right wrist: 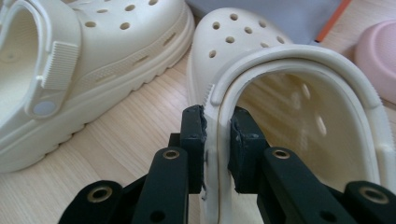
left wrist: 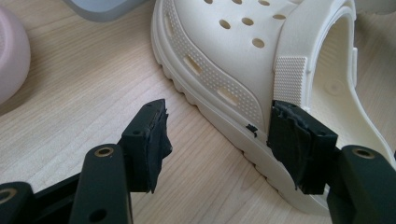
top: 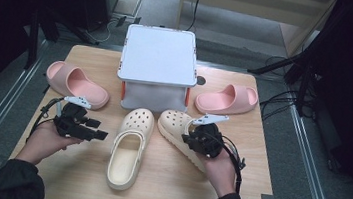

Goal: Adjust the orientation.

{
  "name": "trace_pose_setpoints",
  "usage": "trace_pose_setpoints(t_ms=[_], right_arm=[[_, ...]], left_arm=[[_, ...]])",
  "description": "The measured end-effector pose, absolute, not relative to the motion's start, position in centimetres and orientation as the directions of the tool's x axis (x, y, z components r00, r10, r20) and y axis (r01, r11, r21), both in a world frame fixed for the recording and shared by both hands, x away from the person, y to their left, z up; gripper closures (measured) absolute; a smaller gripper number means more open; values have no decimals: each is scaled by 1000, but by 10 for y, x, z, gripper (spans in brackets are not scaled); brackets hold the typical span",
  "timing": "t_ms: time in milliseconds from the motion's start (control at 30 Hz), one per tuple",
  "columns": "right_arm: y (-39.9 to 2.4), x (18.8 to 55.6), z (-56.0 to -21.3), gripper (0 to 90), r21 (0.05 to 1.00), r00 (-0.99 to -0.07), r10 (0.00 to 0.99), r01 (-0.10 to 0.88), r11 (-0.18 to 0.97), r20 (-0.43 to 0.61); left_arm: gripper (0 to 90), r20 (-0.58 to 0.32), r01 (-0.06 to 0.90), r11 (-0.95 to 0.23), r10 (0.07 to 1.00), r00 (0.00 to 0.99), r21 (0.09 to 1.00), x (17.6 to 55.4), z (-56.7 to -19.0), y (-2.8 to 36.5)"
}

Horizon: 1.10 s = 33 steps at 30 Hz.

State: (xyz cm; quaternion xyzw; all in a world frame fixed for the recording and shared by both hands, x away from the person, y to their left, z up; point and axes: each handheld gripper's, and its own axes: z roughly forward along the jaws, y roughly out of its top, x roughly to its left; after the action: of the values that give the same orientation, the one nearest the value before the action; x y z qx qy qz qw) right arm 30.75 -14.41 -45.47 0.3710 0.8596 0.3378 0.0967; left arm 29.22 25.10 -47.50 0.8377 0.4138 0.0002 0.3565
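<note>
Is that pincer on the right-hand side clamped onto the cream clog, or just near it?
Clamped: the right gripper pinches the right cream clog's heel rim between both pads.

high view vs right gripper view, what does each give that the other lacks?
High view: the whole wooden table, the lidded box at its far side, a pink slide on the left, and the left gripper held open beside the left clog.

Right gripper view: the grip itself. The right gripper has its jaws pinched on the side wall of the right clog, one pad outside, one inside.

Both: the two cream clogs, the grey box front and the right pink slide.
</note>
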Motion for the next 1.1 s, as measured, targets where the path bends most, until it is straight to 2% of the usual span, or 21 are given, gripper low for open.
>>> trace_pose_setpoints(t_ms=[467,600,733,867,1100], right_arm=[[-129,305,-463,769,633,-726,678,581,512,118],[-128,304,-470,739,622,-742,659,575,531,123],[-134,302,-465,686,650,-750,647,560,514,134],[-144,300,-457,705,671,-758,637,547,501,142],[-174,296,-441,769,713,-745,658,521,469,112]], left_arm=[[376,-289,694,-399,700,652,599,285,-477,252],[392,-294,695,-398,698,653,599,284,-477,251],[394,-293,694,-400,697,654,598,286,-478,251],[407,-294,694,-406,694,658,594,287,-479,250],[516,-311,694,-414,676,668,589,288,-480,248]])
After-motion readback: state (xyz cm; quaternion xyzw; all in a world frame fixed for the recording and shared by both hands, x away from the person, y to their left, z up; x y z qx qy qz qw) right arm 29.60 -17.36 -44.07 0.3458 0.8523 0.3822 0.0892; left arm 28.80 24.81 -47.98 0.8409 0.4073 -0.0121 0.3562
